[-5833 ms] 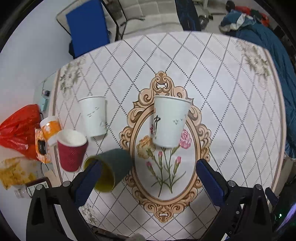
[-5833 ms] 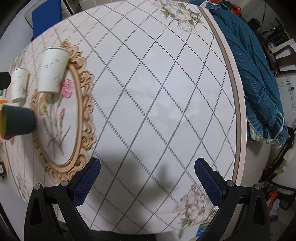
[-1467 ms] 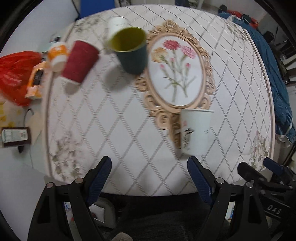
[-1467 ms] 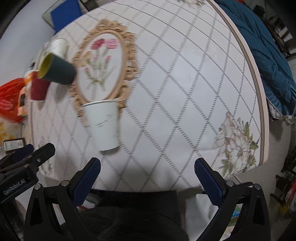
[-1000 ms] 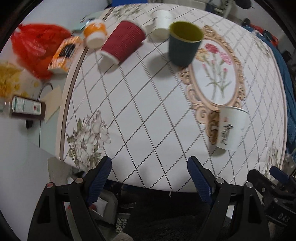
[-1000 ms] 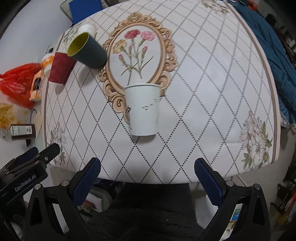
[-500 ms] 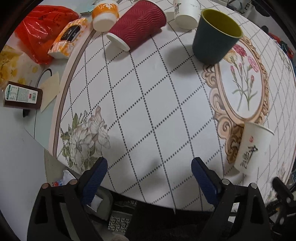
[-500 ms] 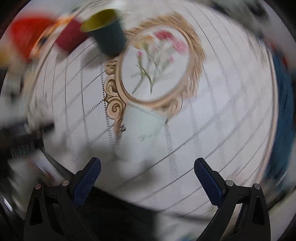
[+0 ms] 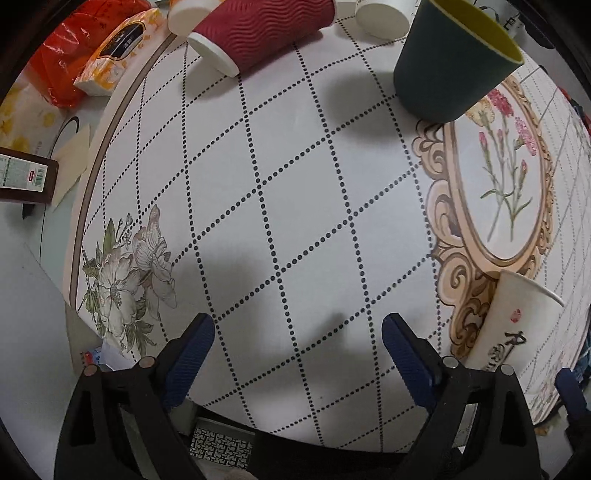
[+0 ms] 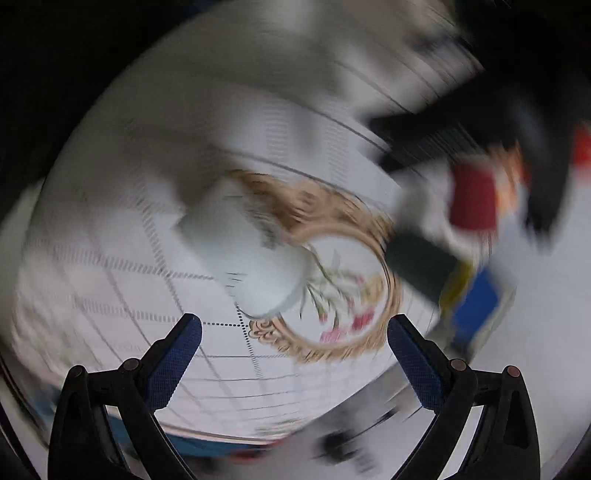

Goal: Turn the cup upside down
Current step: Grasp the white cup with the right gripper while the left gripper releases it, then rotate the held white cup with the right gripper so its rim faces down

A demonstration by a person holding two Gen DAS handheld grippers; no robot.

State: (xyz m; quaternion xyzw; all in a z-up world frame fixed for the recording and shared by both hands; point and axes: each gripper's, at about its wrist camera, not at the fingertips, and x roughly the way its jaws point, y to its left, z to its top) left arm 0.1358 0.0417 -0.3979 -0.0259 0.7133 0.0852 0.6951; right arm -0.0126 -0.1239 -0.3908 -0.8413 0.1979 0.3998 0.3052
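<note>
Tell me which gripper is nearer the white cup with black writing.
Right, as far as the blur allows. The white cup sits ahead between the right gripper's open fingers; from the left gripper it stands off to the right.

white paper cups (image 9: 513, 321): 3 | red ribbed cup (image 9: 258, 33): 1 | dark green cup (image 9: 450, 62): 1 | tissue pack (image 9: 114, 51): 1 | red plastic bag (image 9: 55, 62): 1 | grippers (image 9: 299, 354): 2

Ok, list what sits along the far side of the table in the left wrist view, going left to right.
Red plastic bag → yellow tissue pack → red ribbed cup lying on its side → small white cup → dark green cup with yellow inside, upright.
</note>
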